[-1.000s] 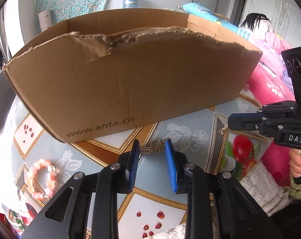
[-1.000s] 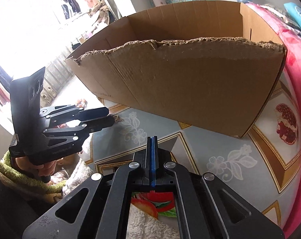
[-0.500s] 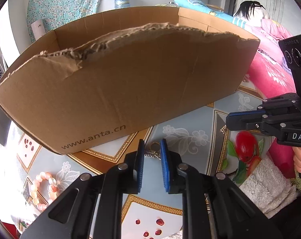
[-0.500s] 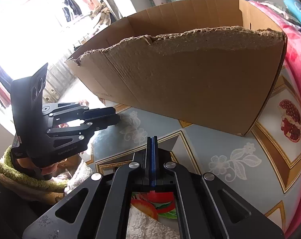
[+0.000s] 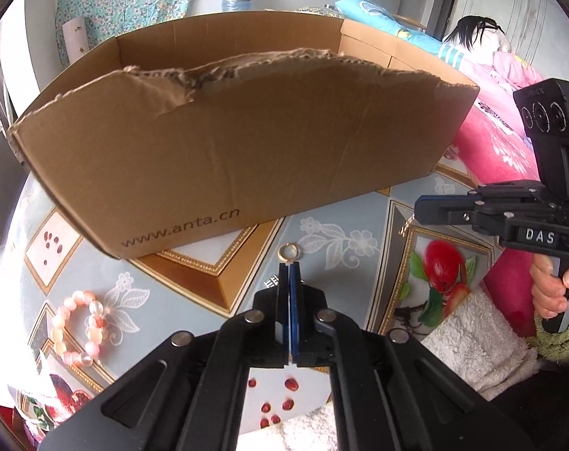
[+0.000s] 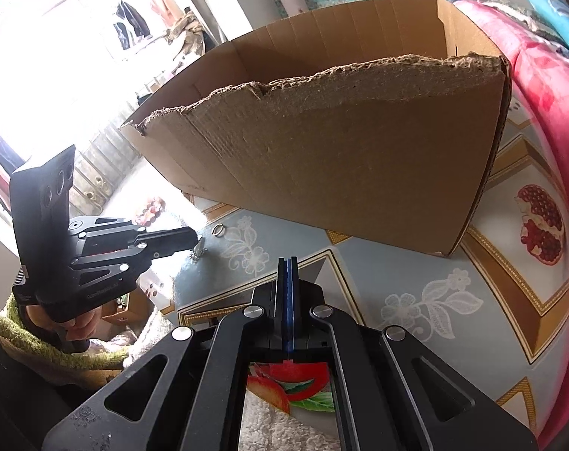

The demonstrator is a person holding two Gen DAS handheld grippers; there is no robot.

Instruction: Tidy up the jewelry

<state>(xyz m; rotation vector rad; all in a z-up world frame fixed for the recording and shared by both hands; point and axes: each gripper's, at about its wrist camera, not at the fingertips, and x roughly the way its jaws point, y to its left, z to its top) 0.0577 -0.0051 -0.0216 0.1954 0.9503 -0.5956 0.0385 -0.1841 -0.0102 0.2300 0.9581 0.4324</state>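
Observation:
My left gripper (image 5: pixel 289 265) is shut on a small gold chain; its ring end (image 5: pixel 288 251) sticks out just past the tips, above the tablecloth in front of the cardboard box (image 5: pixel 224 158). In the right wrist view the left gripper (image 6: pixel 194 238) holds the chain, which dangles (image 6: pixel 199 250) below its tips. My right gripper (image 6: pixel 288 261) is shut with nothing visible between its tips; it also shows in the left wrist view (image 5: pixel 421 208). A pink bead bracelet (image 5: pixel 81 327) lies on the cloth at the left.
The open box (image 6: pixel 340 173) with a torn front rim fills the far half of the table. A white towel (image 5: pixel 468 345) lies at the near right edge. A pink bed (image 5: pixel 491 139) stands to the right.
My left gripper has closed from open onto the gold chain and lifted slightly. The right gripper has stayed shut and hardly moved.

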